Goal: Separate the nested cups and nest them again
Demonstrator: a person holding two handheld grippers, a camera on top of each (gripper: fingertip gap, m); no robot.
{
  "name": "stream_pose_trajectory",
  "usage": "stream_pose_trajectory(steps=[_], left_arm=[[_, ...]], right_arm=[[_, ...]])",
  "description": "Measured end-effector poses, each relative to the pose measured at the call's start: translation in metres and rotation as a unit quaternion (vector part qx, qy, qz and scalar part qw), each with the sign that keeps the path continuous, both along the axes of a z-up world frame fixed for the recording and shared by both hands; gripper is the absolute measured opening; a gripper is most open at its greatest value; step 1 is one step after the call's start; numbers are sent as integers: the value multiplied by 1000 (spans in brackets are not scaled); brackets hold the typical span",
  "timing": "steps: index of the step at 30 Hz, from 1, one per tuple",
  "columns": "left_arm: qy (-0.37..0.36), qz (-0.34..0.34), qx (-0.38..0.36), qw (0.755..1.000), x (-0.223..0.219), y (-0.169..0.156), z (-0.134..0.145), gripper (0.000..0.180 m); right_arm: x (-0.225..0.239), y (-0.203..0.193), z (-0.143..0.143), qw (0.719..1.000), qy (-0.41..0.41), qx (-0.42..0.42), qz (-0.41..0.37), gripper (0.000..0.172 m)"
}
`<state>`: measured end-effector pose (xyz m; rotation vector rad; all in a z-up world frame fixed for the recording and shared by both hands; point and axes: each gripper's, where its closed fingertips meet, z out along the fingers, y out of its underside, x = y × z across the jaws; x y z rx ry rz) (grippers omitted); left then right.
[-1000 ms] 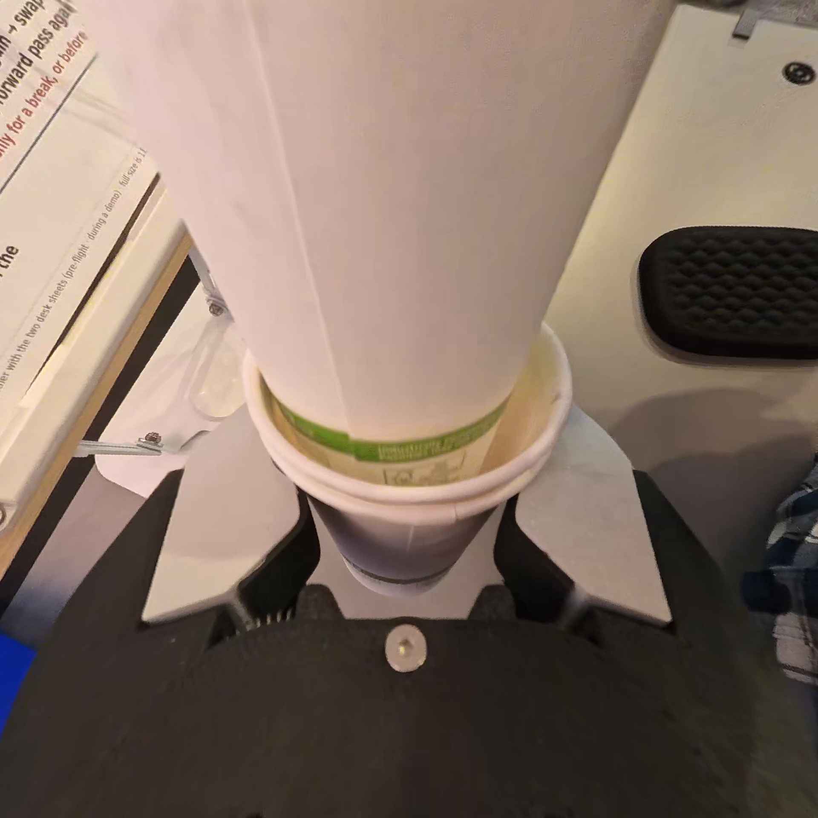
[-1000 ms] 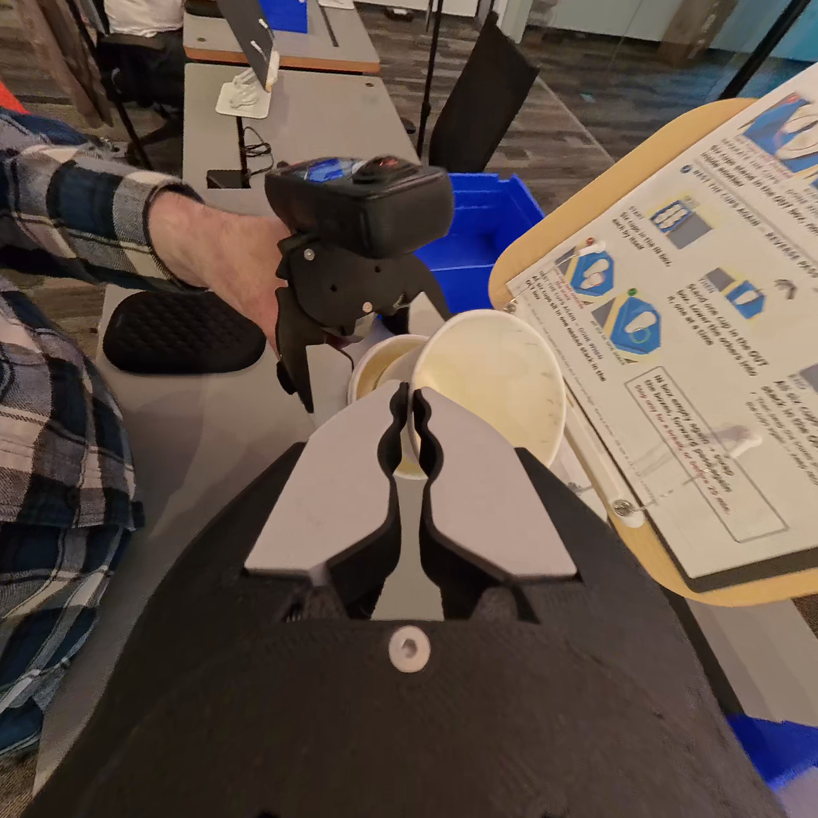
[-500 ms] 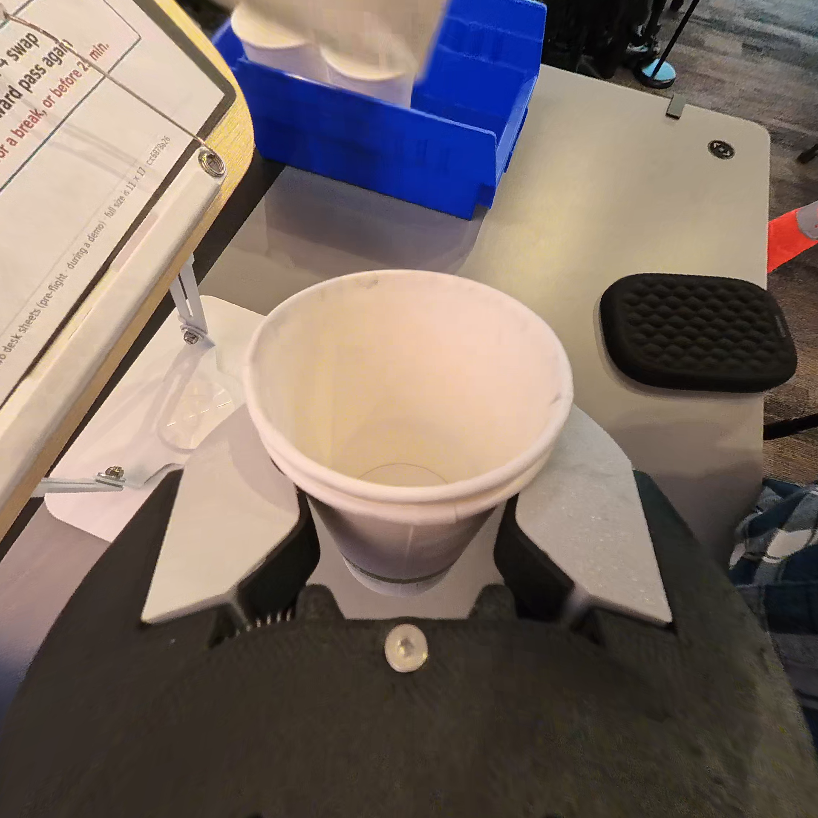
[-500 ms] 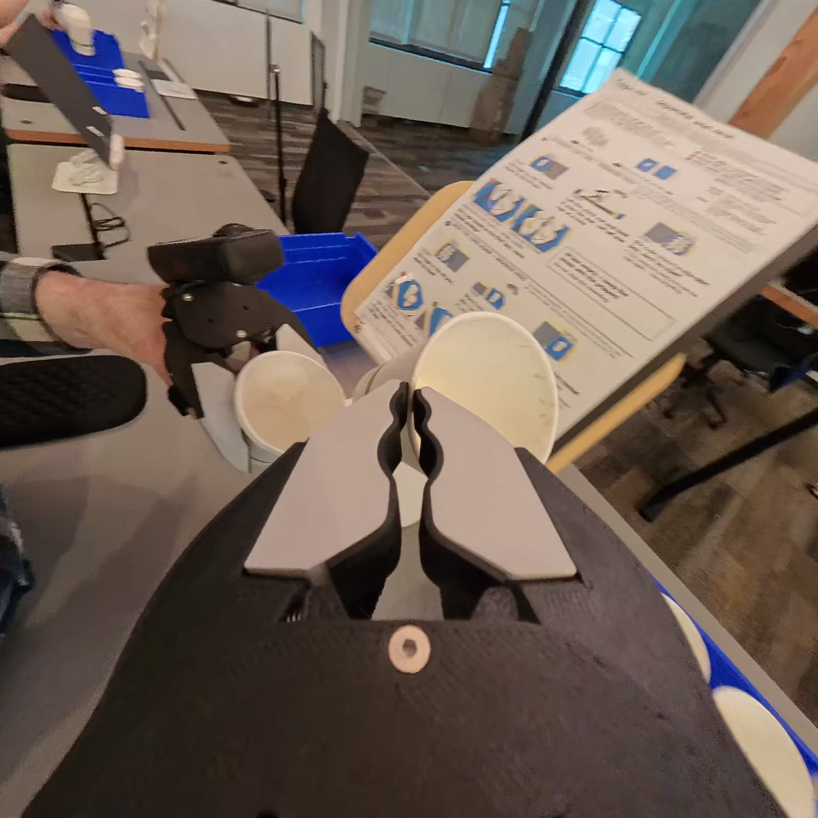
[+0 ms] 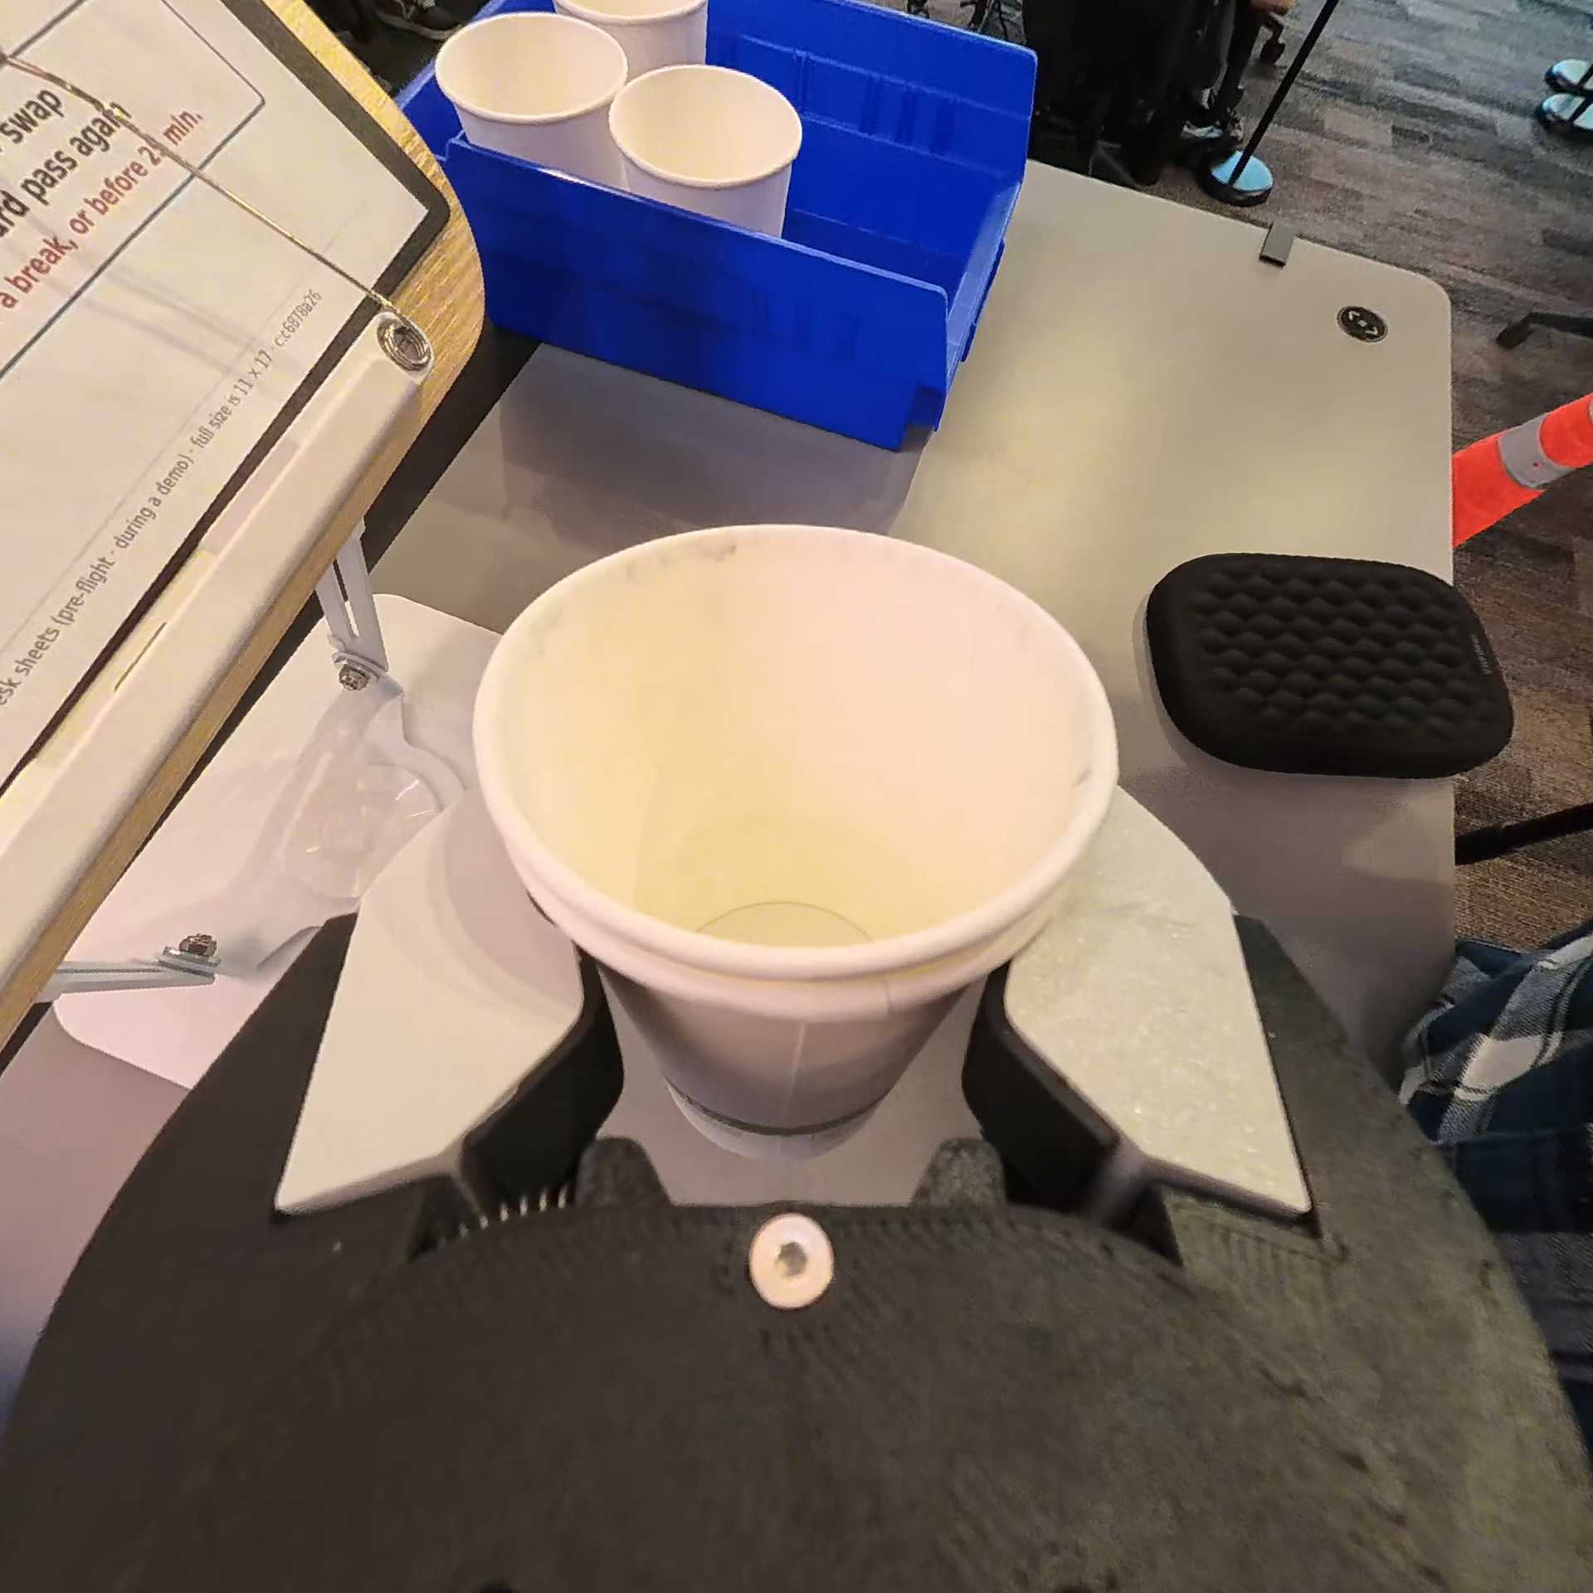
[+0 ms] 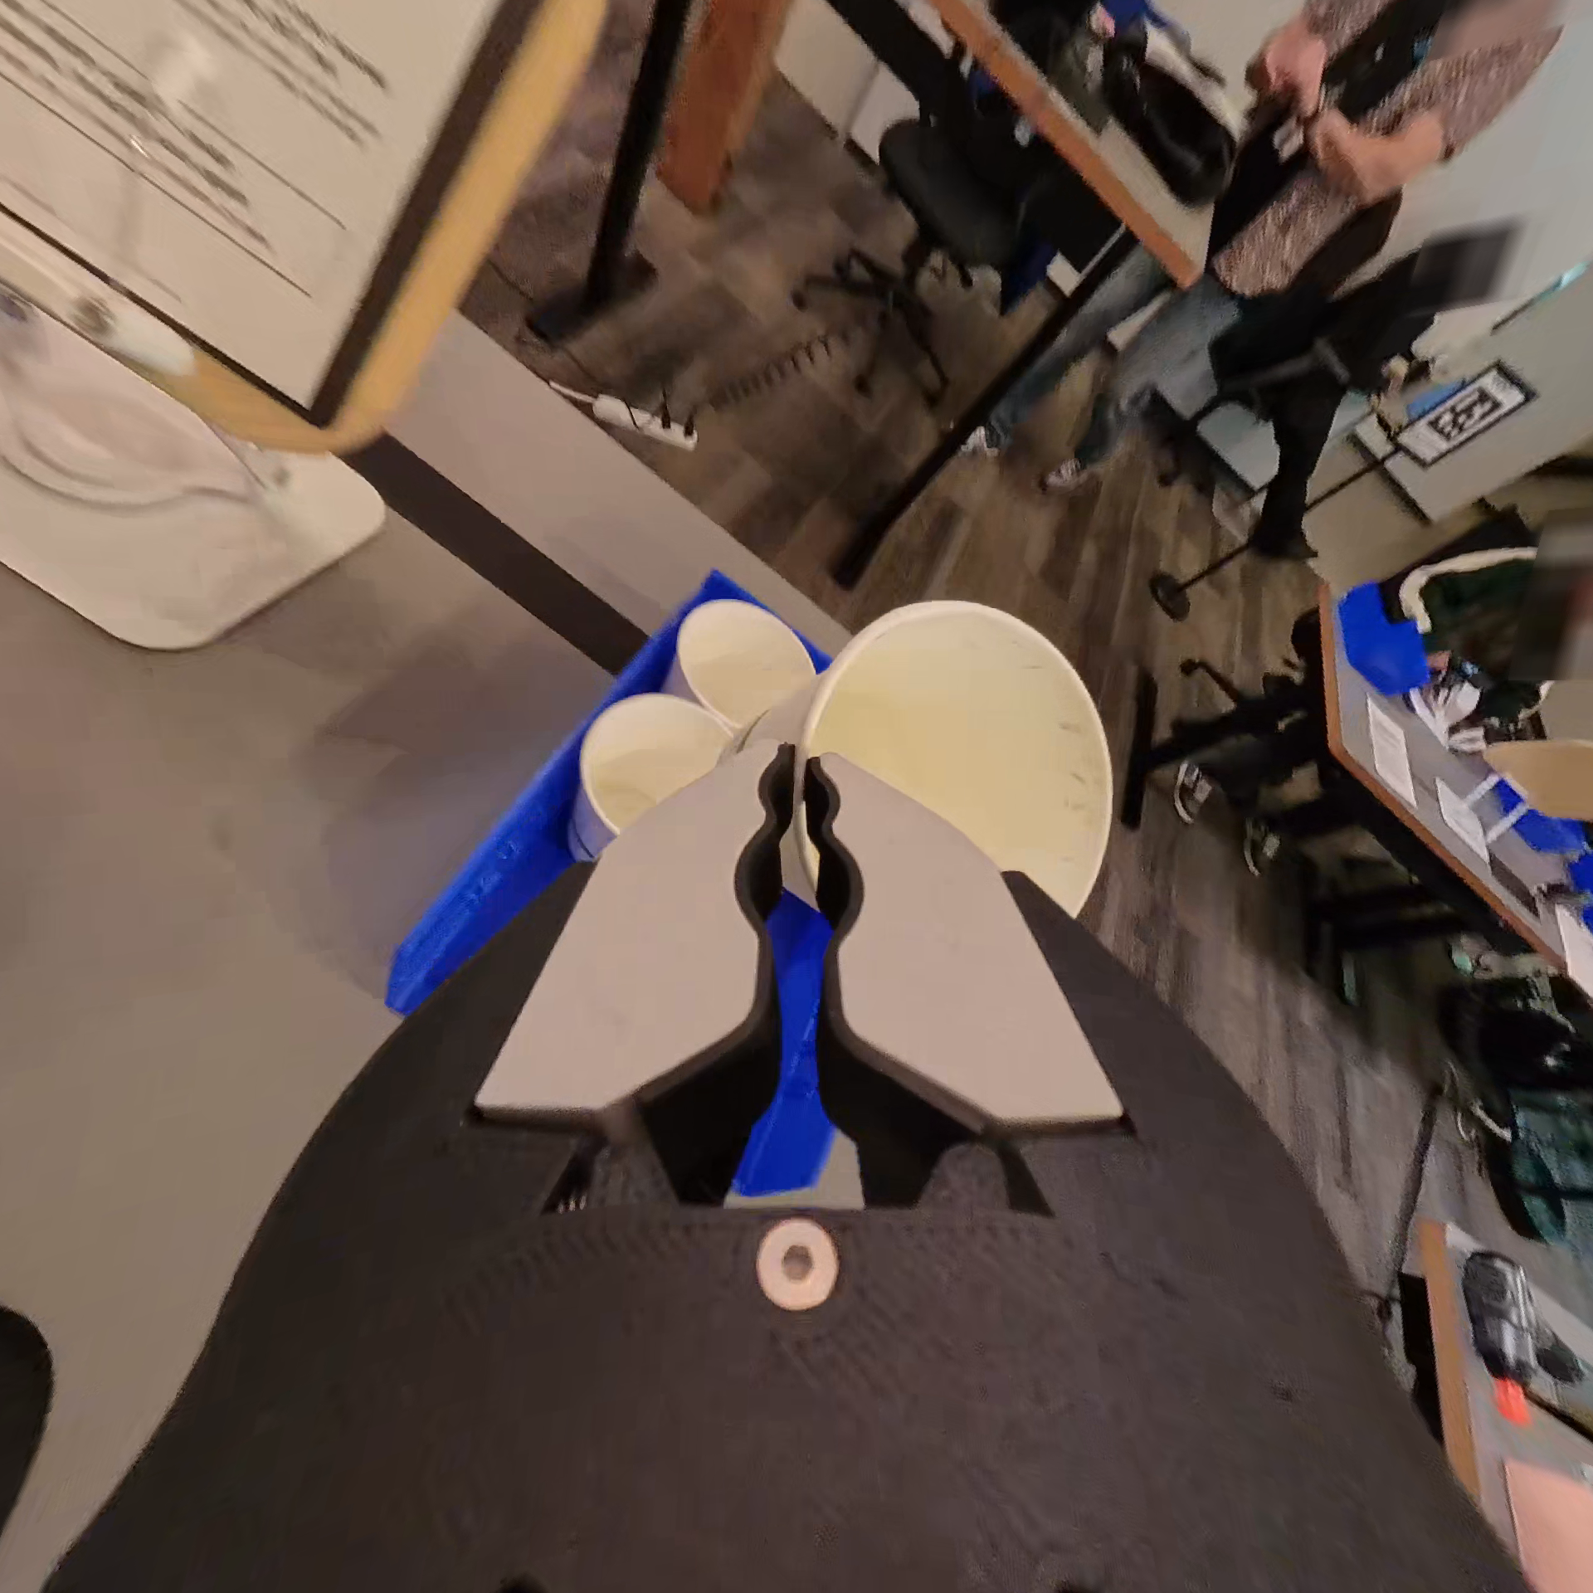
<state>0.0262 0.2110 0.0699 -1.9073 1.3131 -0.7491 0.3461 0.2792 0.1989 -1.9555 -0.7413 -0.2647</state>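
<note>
An open office or demo workroom. Grey desks [image 5: 1121, 431] stand in rows on wood-look flooring [image 6: 991, 534], with rolling office chairs [image 6: 914, 172] and blue storage bins [image 5: 690, 259]. A propped instruction board [image 5: 172, 259] and a black wrist pad [image 5: 1327, 664] sit on the nearest desk

The left gripper [image 5: 793, 862] holds a stack of white paper cups [image 5: 793, 776] upright, two rolled rims showing one just above the other; its black inner faces sit against the stack's sides below the rims, and the stack's inside is bare. Beyond it, at the grey table's [image 5: 1121, 448] far edge, a blue bin [image 5: 733, 302] holds three more white cups [image 5: 702, 142] standing mouth up. A black padded rest [image 5: 1327, 668] lies near the table's right edge. At the left edge, a wood-rimmed board with a printed sheet [image 5: 172, 327] tilts on a white stand [image 5: 259, 819].
</note>
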Motion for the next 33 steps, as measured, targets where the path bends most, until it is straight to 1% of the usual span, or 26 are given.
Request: stream_pose_trajectory(steps=[1,5,7,15,19,22,25,33], left_arm=[[0,0,-1,1000,0,0,0,101],[3,0,-1,1000,-1,0,-1,101],[4,1,-2,1000,-3,1,-1,101],[10,5,-7,1000,-7,3,-6,102],[11,4,-8,1000,-7,3,-8,102],[12,5,-10,1000,-7,3,-9,102],[12,5,-12,1000,-8,4,-10,102],[13,4,-15,1000,-8,6,-12,102]], right_arm=[[6,3,-8,1000,2,-7,-5,3],[30,14,-53,998,-11,-48,-28,3],[36,18,-74,997,-4,-67,-31,3],[49,34,-140,992,-22,-119,-31,3],[54,42,-167,989,-24,-140,-30,3],[55,47,-182,987,-25,-157,-26,3],[55,52,-190,985,-33,-167,-20,3],[56,64,-193,982,-31,-188,-19,3]])
